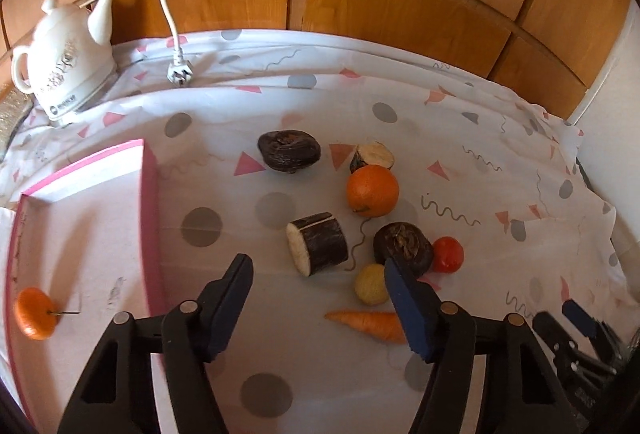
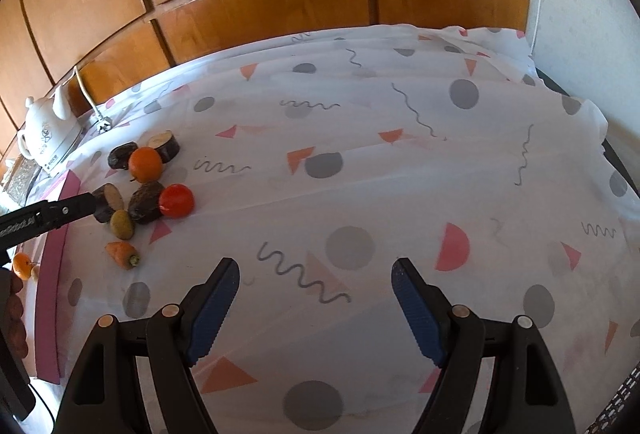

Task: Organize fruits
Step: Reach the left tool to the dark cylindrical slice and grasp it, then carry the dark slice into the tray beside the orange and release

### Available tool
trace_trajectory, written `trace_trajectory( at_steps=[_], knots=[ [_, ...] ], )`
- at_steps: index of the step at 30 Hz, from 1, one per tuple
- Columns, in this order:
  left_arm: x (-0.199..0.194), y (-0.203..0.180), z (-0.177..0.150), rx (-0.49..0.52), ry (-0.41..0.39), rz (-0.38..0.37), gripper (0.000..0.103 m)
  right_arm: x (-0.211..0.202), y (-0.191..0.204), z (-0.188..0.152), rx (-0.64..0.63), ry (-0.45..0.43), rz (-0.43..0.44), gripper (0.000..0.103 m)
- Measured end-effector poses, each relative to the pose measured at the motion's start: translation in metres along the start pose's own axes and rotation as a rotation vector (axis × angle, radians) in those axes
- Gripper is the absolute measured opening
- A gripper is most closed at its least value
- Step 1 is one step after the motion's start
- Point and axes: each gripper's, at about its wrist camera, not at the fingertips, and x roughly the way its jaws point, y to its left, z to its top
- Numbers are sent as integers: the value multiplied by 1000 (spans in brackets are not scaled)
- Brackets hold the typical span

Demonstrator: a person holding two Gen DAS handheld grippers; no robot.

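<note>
The left hand-held gripper (image 1: 318,282) hangs over the tabletop (image 1: 460,138) with its jaws parted and nothing between the pads. Just ahead of it lies a cut dark piece (image 1: 317,249); an orange (image 1: 372,191) sits farther ahead. To its left, a small orange (image 1: 35,313) lies in the pink box (image 1: 150,234). The right hand-held gripper (image 2: 316,284) is wide open and empty, the fruits well to its left.

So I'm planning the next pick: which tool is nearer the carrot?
Left. The left tool hangs right over the carrot, open; the right tool is well off to its right over bare cloth.
</note>
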Motion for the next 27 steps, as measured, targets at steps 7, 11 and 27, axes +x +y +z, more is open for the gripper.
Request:
trace_trajectory(
  at_steps=[7,11,27],
  knots=[
    [20,-1,3,-7,15,6,51,2,-9,-5,1,-1,-46,80],
    [29,4,-1,-27,21,3,34,3,-16,-9,8,0,-70,80],
    [-40,26,-11,-75,-124,-71,33,15,-12,-25,-25,-43,-127,92]
  ],
)
